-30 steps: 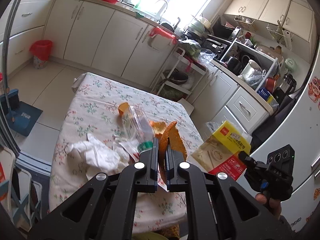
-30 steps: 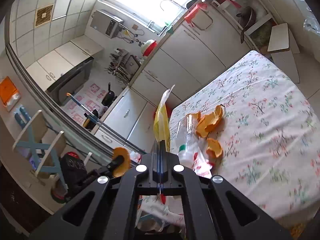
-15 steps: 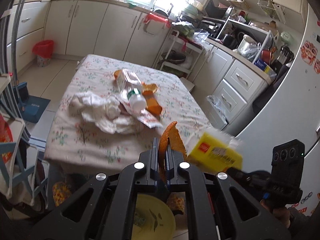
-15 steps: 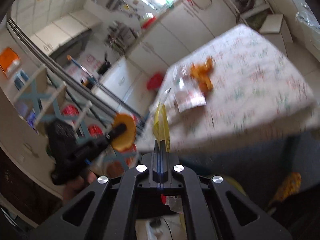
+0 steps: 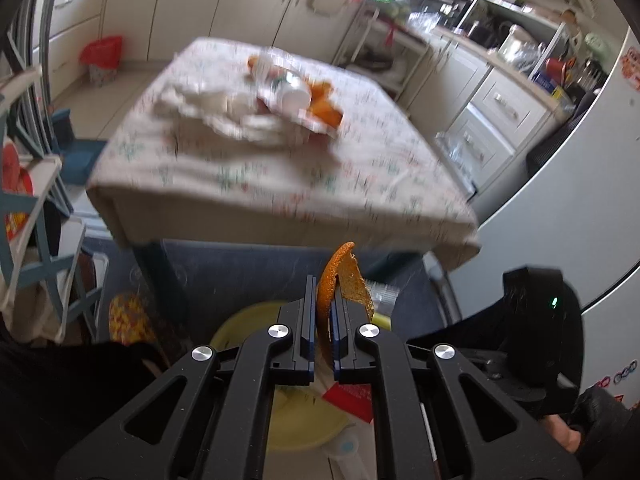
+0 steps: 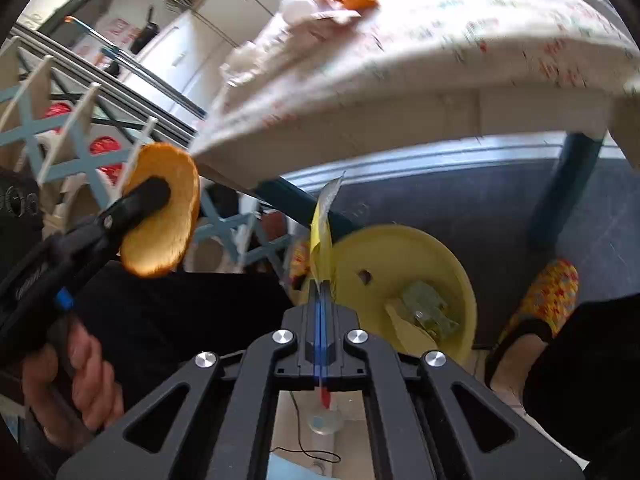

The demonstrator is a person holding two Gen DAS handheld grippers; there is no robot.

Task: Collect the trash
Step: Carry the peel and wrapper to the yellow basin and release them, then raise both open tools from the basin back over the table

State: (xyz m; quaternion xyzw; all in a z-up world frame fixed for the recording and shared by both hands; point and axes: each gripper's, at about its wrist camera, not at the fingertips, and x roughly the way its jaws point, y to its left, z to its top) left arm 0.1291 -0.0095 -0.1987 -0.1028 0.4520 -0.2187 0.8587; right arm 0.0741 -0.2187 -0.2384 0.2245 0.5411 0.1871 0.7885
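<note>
Orange peel (image 5: 334,280) clamped in left gripper (image 5: 323,312); right gripper (image 6: 321,292) pinches yellow wrapper (image 6: 320,236), print unreadable.

Ahead of the gripper we see a table (image 5: 280,184) under a floral cloth, white cabinets (image 5: 192,4) beyond it, a white fridge (image 5: 600,184) to the right.

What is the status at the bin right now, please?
Left claw shut on orange peel. Right claw shut on yellow wrapper. Yellow bin below, nothing blocking.
</note>
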